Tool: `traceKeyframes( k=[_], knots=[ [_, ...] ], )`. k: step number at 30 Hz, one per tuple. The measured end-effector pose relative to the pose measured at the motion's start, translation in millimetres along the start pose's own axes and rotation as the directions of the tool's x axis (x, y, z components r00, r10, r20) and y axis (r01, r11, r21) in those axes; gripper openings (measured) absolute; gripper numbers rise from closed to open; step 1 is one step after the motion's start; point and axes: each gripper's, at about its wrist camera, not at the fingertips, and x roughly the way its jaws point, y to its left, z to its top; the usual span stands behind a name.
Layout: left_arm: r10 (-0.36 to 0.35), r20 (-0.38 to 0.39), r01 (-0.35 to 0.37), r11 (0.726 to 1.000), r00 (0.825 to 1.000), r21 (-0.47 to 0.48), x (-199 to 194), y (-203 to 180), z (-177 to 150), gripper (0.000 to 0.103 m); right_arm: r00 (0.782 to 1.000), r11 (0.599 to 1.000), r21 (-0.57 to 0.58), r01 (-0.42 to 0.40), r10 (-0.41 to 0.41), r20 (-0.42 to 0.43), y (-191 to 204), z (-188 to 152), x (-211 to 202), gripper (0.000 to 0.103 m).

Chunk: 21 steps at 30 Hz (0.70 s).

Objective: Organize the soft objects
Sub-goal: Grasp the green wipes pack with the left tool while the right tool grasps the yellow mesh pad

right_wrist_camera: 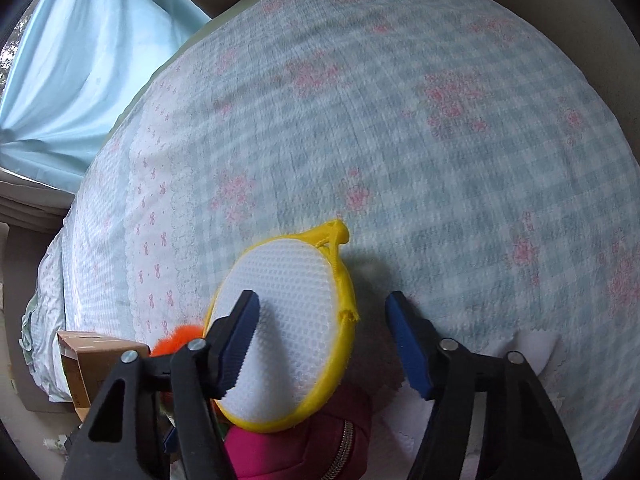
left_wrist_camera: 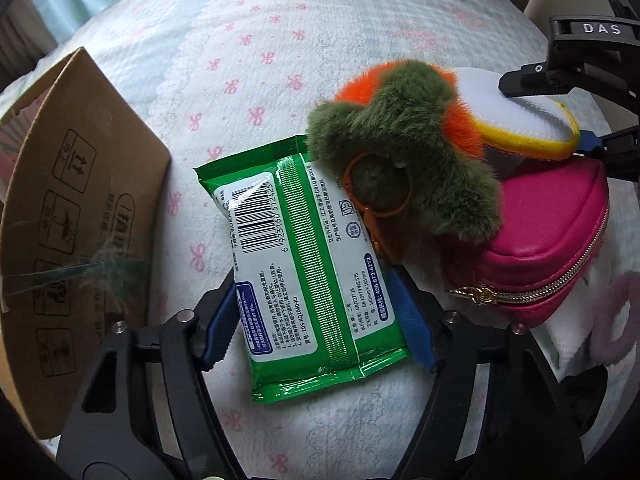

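A green wet-wipe pack point(left_wrist_camera: 304, 264) lies on the bed between the open jaws of my left gripper point(left_wrist_camera: 316, 312); the blue pads stand beside its two long edges. A green and orange plush keychain point(left_wrist_camera: 408, 148) rests on the pack's far end and on a pink zip pouch point(left_wrist_camera: 548, 252). A white mesh pad with a yellow rim point(left_wrist_camera: 524, 120) lies on the pouch. My right gripper point(right_wrist_camera: 324, 344) is open over that pad point(right_wrist_camera: 288, 320); its left pad lies on the mesh, its right pad stands clear. The pouch point(right_wrist_camera: 296, 456) shows below.
A cardboard box point(left_wrist_camera: 76, 216) stands open at the left, close to my left gripper; it also shows in the right wrist view point(right_wrist_camera: 92, 356). The bed cover point(right_wrist_camera: 440, 140) spreads far ahead. A white and pink fluffy cloth point(left_wrist_camera: 600, 336) lies at right. A blue curtain point(right_wrist_camera: 92, 64) hangs beyond.
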Motion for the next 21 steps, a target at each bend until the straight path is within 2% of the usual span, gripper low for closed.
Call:
traceKeyframes(
  k=[2, 7, 14, 21],
  knots=[
    [-0.01, 0.001, 0.01, 1.0, 1.0, 0.006, -1.9, -0.5, 0.2, 0.058, 1.0, 1.0, 0.005, -0.026, 0.026, 0.007, 0.8, -1.0, -1.2, 0.038],
    [-0.025, -0.003, 0.025, 1.0, 1.0, -0.011, -8.0, 9.6, -0.1, 0.053, 0.999, 1.0, -0.018, -0.019, 0.02, 0.044, 8.6, -2.6, -9.7, 0.025],
    [-0.035, 0.005, 0.035, 0.999, 0.999, -0.037, -16.2, 15.3, 0.0, 0.05, 0.995, 0.999, -0.023, -0.044, 0.045, 0.09, 13.2, -6.9, -25.1, 0.017],
    [-0.045, 0.063, 0.046, 0.999, 0.997, -0.019, -48.4, 14.8, -2.1, 0.05, 0.987, 0.999, -0.015, -0.039, 0.041, 0.159, 19.3, -12.5, -60.7, 0.015]
  ],
)
